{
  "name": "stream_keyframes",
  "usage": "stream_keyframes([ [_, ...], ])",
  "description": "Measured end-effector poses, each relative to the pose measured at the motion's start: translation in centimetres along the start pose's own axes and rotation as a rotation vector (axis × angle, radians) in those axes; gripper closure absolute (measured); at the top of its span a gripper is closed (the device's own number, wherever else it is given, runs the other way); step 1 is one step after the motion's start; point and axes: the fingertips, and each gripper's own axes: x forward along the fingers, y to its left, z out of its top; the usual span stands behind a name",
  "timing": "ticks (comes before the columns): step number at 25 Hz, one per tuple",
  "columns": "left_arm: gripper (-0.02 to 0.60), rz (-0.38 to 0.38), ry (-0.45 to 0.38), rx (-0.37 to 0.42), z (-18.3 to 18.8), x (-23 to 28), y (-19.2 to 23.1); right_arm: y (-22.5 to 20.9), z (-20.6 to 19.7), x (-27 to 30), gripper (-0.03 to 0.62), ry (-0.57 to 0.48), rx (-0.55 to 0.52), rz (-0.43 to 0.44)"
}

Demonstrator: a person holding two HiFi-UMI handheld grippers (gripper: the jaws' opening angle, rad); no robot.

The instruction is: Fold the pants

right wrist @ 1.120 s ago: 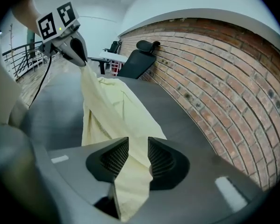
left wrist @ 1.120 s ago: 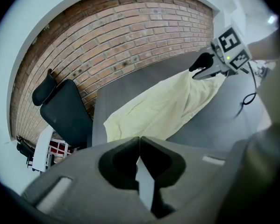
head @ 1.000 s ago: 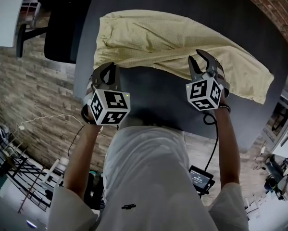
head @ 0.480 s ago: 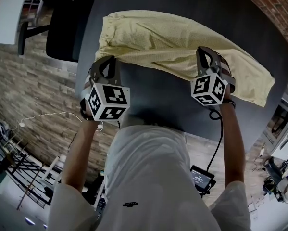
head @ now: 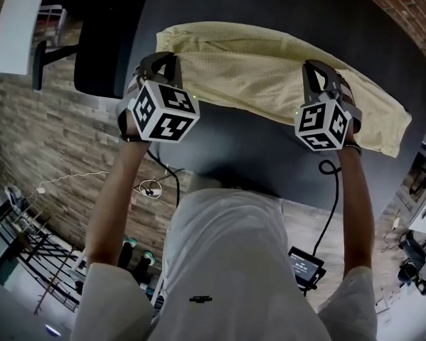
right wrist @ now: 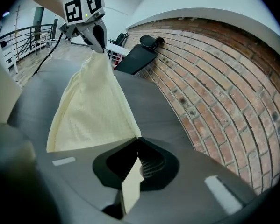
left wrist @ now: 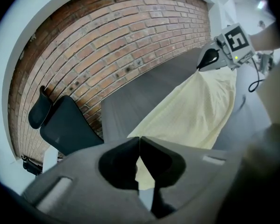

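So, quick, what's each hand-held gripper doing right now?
Left hand-held gripper: closed on the edge of the pale yellow pants.
Right hand-held gripper: closed on the same pants.

A red brick wall [left wrist: 130,41] runs behind a dark grey desk [head: 241,148], and a black high-backed office chair [left wrist: 67,129] stands near the wall at one end of the desk. The floor [head: 49,133] is laid in pale, worn planks — a white cable [head: 70,183] trails across it. A metal railing [right wrist: 18,41] stands further off in bright light.
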Motion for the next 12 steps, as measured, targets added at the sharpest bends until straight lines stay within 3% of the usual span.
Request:
stream_keyframes([
  [12,0.561,0.001,0.083,0.104,0.1,9.1,3.9,-0.9,0.7,5.5,0.583,0.080,0.015,0.027],
])
